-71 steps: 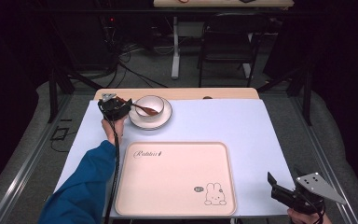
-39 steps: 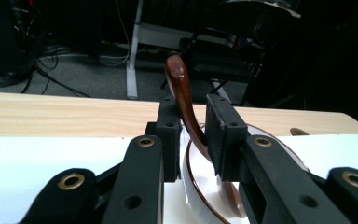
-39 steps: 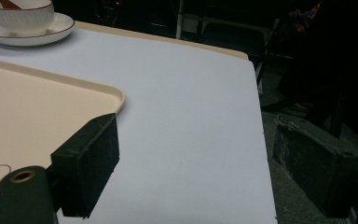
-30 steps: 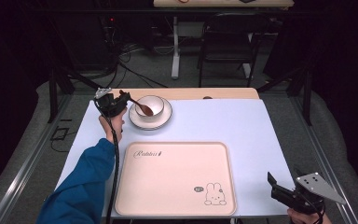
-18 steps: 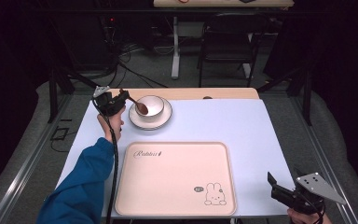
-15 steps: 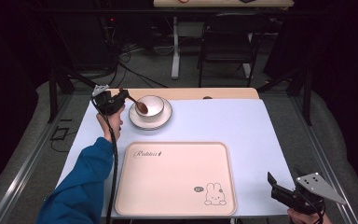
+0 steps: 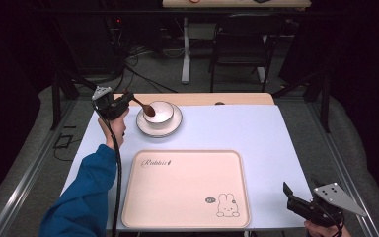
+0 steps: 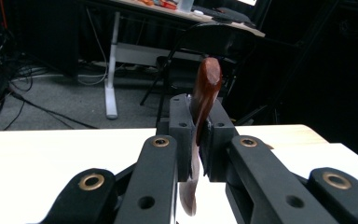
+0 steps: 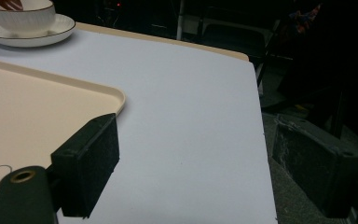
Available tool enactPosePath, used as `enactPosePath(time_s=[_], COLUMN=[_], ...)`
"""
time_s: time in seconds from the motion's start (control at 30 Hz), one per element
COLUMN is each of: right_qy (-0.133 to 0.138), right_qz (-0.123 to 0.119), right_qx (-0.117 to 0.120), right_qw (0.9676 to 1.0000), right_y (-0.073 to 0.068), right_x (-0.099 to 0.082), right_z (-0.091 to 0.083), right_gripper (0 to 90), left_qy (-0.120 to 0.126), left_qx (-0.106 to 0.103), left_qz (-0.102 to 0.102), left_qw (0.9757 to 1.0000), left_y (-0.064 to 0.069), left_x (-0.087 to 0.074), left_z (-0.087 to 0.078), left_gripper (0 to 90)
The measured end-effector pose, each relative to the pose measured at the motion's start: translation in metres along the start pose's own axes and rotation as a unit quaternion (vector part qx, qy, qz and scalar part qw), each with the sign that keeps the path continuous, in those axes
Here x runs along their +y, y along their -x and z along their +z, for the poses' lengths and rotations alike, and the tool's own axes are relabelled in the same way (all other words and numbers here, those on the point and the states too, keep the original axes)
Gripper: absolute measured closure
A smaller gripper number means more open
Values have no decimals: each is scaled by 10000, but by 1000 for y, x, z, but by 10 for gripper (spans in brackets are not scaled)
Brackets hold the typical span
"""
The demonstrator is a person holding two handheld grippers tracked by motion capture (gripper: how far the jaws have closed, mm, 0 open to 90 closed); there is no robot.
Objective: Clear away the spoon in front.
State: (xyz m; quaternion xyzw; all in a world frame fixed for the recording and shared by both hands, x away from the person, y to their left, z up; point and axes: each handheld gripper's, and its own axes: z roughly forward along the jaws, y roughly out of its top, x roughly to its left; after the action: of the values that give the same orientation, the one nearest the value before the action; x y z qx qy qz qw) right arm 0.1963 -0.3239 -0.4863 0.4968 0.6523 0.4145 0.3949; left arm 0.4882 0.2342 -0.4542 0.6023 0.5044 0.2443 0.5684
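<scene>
Left claw lifting a wooden spoon from a cup on its saucer, high view with both gripper views.

The left claw (image 7: 124,102), at 10 o'clock on the tabletop (image 7: 276,133), is pinched on the handle of a brown wooden spoon (image 7: 145,106); the left gripper view shows the spoon (image 8: 204,93) clamped between the pressed-in jaws, bowl end uppermost. The spoon's bowl hangs over the near rim of the white cup (image 7: 160,112), which stands on a white saucer (image 7: 175,127). Judged step: carrying the spoon off the cup; the next move calls for a level swing toward the cream tray (image 7: 182,197) at 6 o'clock, with the cup left undisturbed. The right claw (image 9: 205,172), jaws spread and holding nothing, rests at 4 o'clock. The tray bears script reading roughly "Rabbit" and a small rabbit drawing (image 7: 226,206).
</scene>
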Motion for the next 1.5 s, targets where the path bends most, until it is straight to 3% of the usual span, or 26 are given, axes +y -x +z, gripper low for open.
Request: enactPosePath(time_s=[0.17,0.77,0.97,1.5], right_qy=[8,24,24,13], right_qz=[-2,18,5,-4], right_qx=[8,71,68,62], right_qw=[10000,10000,10000,10000], right_y=[0,1,1,0], right_x=[0,0,0,0], right_z=[0,0,0,1], right_gripper=[142,142,142,142], left_qy=[-35,-2,-16,-284], left_qx=[-106,-497,-634,-1273], left_qz=[80,-3,136,162], left_qw=[9999,9988,9979,9913], left_y=[2,3,10,25], left_x=[5,17,21,22], left_z=[-5,-30,-39,-64], left_gripper=[847,847,847,847])
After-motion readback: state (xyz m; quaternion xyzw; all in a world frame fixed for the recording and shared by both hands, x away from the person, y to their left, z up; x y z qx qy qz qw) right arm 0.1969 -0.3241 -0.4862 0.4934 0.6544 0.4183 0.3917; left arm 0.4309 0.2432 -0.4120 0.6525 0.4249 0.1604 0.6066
